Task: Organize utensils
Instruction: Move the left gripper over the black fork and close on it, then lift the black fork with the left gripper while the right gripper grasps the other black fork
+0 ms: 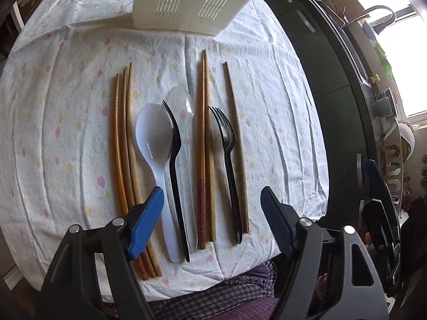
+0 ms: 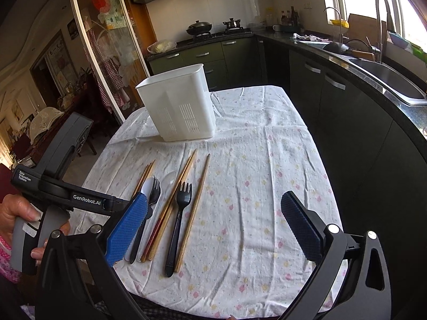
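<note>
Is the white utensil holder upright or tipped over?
Upright: the holder stands on its base on the tablecloth, open rim up.

My right gripper (image 2: 213,229) stands with jaws wide apart, nothing between the pads. Beyond my left jaw lie chopsticks (image 2: 196,210), two black forks (image 2: 177,221) and spoons on the flowered cloth (image 2: 267,186). A white caddy (image 2: 177,104) stands upright farther ahead. A hand (image 2: 10,218) holds the left gripper (image 2: 61,186) beside my left jaw.

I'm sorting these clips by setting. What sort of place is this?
A home kitchen, most likely. A gas stove with pots stands against the far wall, a steel sink with a tall faucet sits under the window, and dark green cabinets run below the counter.
</note>
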